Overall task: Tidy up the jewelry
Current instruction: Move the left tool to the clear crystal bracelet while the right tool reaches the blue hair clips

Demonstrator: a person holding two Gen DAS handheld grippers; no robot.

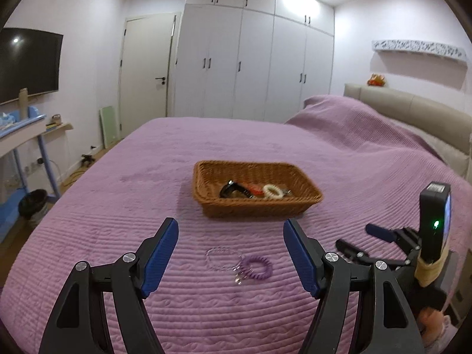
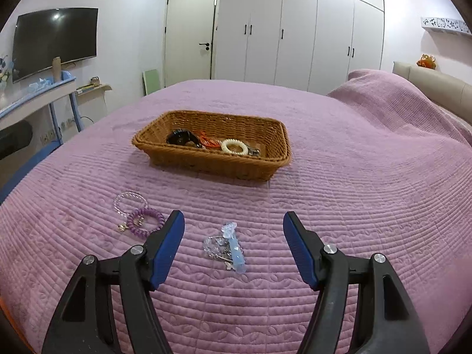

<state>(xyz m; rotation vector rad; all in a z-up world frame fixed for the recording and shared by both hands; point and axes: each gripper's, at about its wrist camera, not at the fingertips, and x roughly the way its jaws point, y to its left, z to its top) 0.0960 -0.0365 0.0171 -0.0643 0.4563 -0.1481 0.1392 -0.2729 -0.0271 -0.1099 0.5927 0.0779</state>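
Left wrist view: quilted purple bed [image 1: 118, 206], white wardrobe [image 1: 253, 59], wall television [image 1: 26, 62]; wicker basket [image 1: 206, 206] beyond left gripper [image 1: 231, 253], jaws open above purple bracelet [image 1: 256, 268]. Right wrist view: right gripper [image 2: 234, 244], jaws open over clear hairpin [image 2: 233, 247]. No legible writing.

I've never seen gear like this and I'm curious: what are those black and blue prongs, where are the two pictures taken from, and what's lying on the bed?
Each picture comes from a camera mounted on a hand-held claw, looking along its two blue-padded fingers. The left claw and right claw are both open and hold nothing. On the purple bedspread sits a wicker basket already holding several pieces. Still loose on the bed: a purple coil band, a clear bead bracelet and a pale blue clip with silvery trinkets.
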